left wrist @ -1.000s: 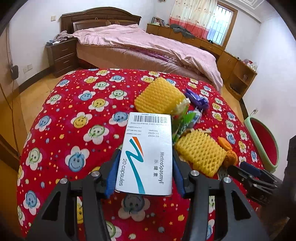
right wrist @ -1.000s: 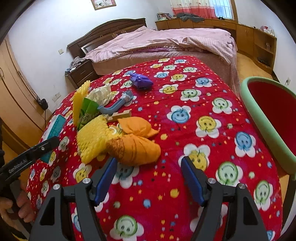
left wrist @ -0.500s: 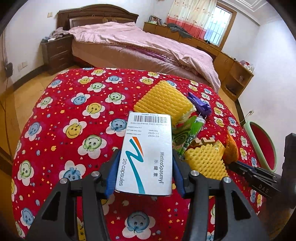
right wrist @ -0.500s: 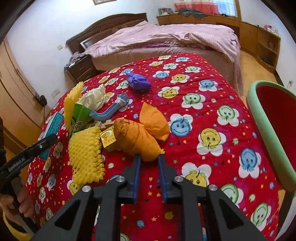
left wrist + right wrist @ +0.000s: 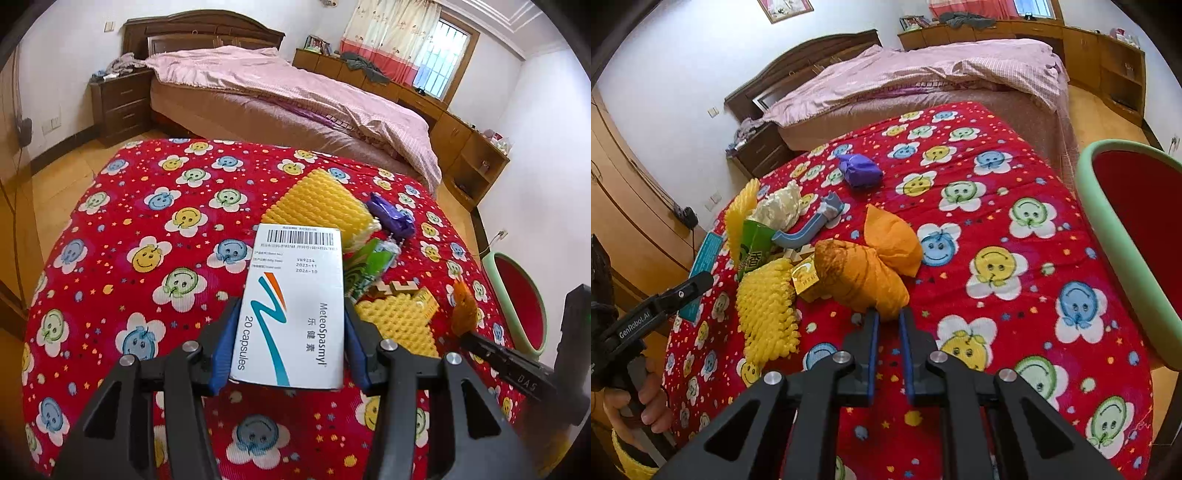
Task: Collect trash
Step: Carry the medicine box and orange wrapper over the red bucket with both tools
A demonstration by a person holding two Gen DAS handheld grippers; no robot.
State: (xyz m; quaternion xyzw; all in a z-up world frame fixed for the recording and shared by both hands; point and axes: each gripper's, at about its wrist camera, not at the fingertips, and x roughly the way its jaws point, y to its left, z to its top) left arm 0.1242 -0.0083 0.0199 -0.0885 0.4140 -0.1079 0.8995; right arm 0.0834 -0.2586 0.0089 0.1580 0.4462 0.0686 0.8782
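Observation:
My left gripper (image 5: 291,314) is shut on a white medicine box (image 5: 299,266) printed "20 capsules", held flat over the red smiley-flower blanket (image 5: 147,206). My right gripper (image 5: 888,314) has its jaws closing tight, the blue pads pinching the near end of a crumpled orange bag (image 5: 860,277). A second orange wad (image 5: 894,240) lies against it. In the left wrist view the orange bag (image 5: 463,310) shows at the tip of the right gripper's fingers (image 5: 476,341). At the right edge stands a green-rimmed red tub (image 5: 1108,221).
Left of the orange bag lie two yellow foam nets (image 5: 768,314), a green packet (image 5: 755,247), a small yellow carton (image 5: 805,277), a blue plastic piece (image 5: 809,232), white crumpled paper (image 5: 779,208) and a purple wrapper (image 5: 860,171). A pink-covered bed (image 5: 295,92) stands behind.
The right gripper went from wide open in front of the orange bag to pinched on its near end. The left gripper kept hold of the box and barely moved.

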